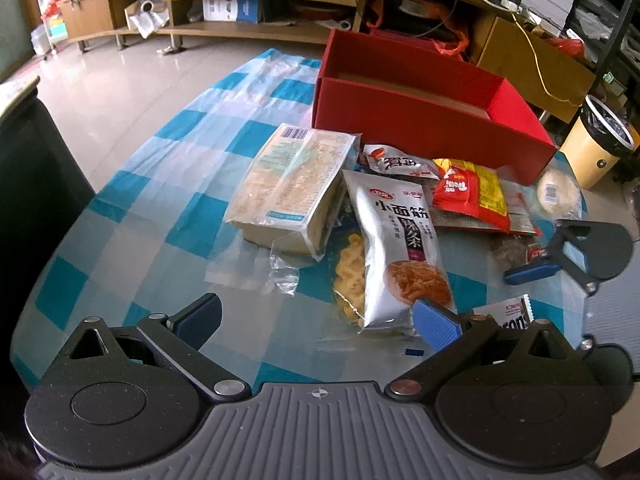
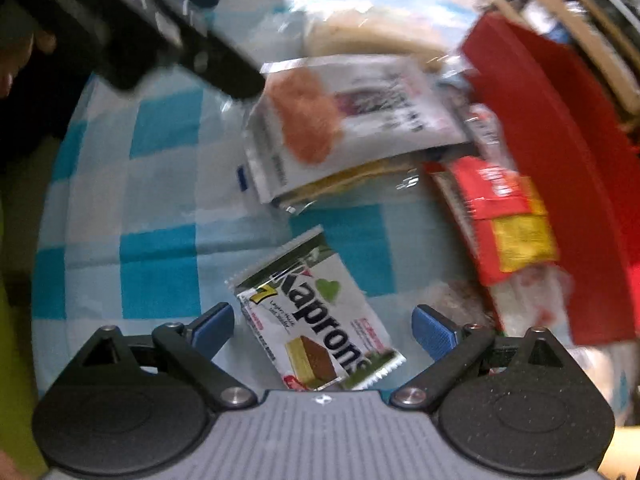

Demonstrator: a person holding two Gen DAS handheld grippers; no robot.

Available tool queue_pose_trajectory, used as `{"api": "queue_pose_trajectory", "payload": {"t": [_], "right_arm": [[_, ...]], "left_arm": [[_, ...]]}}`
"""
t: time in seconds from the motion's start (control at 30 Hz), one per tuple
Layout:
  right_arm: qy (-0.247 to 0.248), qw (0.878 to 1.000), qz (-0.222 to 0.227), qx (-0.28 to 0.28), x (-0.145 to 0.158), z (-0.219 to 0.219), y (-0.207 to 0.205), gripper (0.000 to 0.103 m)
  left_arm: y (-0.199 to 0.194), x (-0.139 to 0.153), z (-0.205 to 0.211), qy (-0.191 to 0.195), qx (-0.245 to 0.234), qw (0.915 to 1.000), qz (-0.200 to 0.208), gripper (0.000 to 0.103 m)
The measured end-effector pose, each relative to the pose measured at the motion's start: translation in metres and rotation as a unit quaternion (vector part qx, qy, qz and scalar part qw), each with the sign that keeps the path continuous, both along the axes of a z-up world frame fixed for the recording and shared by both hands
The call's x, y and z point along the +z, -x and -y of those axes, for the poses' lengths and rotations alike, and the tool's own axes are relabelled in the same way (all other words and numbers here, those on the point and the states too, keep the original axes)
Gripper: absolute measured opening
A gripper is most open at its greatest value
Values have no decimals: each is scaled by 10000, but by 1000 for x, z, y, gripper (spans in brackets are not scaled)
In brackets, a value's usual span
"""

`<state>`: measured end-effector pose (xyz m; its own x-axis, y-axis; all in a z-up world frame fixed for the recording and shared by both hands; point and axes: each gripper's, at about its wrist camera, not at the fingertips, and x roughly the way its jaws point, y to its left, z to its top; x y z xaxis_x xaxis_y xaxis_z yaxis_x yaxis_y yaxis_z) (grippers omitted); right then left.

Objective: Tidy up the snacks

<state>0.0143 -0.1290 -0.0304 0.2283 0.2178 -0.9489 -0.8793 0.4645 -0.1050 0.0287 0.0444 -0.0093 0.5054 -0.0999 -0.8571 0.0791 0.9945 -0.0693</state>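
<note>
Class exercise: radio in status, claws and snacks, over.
Both claws open, left claw, right claw over wafer packet. Red box empty. Nothing blocking.

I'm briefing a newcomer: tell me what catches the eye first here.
The big red box stands open at the far side of the blue-checked tablecloth. In front of it lies a heap of snack packets, a silver spicy-strip bag on top. Nearer, a Kaprons wafer packet lies flat between the open right hand-held gripper's fingers.

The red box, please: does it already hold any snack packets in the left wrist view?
No, the red box shows only its bare inner walls, while the snack packets lie on the checked cloth before it.
</note>
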Motion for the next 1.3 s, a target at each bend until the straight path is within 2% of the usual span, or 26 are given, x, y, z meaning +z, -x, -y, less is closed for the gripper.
{"api": "queue_pose_trajectory", "payload": {"t": [0.13, 0.23, 0.37, 0.43, 0.5, 0.63, 0.7, 0.77, 0.83, 0.9, 0.93, 0.97, 1.07, 1.17, 1.27, 1.3], "right_arm": [[-200, 9988, -437, 128, -6, 4, -13, 103], [-121, 9984, -433, 340, -9, -1, -16, 103], [-201, 9992, -333, -89, -11, 4, -10, 103], [-206, 9984, -372, -374, -10, 10, 0, 93], [-218, 9970, -427, -614, -8, 14, 14, 79], [-311, 9933, -384, -1045, -6, 24, 38, 69], [-428, 9870, -535, -1454, -4, 31, 42, 63], [-701, 9785, -577, -1851, 1, 34, 44, 65], [-777, 9787, -418, -1854, -2, 33, 50, 73], [-835, 9800, -486, -1738, -4, 28, 55, 103], [-835, 9813, -654, -1606, -9, 24, 56, 103], [-744, 9838, -544, -1539, -9, 17, 43, 103], [-514, 9884, -371, -1381, -12, 9, 51, 103], [-695, 9879, -251, -1366, -15, 13, 57, 103], [-539, 9881, -162, -1431, -14, 11, 62, 103], [-492, 9874, -198, -1488, -14, 8, 62, 97]], "left_arm": [[-4, -4, -2, 132, -26, 9998, -144, 103], [-6, -6, 1, 181, -128, 9995, -224, 103], [-6, -7, 4, 144, -218, 9994, -217, 103], [-6, -7, 3, 196, -222, 9993, -241, 103], [-6, -7, 2, 213, -206, 9992, -264, 103], [-3, -5, 7, 195, -252, 9992, -233, 103], [-1, -4, 10, 153, -302, 9992, -195, 103], [-1, -4, 12, 154, -338, 9991, -186, 103], [-1, -6, 13, 101, -327, 9992, -188, 103], [-1, -8, 14, 16, -288, 9994, -189, 103], [-1, -9, 15, -4, -285, 9994, -204, 103], [-1, -10, 16, -13, -287, 9994, -214, 103], [2, -9, 18, -34, -341, 9992, -188, 103], [2, -9, 20, -71, -370, 9991, -180, 103], [0, -9, 21, -94, -366, 9991, -180, 103], [-1, -8, 22, -116, -374, 9991, -160, 103]]}}
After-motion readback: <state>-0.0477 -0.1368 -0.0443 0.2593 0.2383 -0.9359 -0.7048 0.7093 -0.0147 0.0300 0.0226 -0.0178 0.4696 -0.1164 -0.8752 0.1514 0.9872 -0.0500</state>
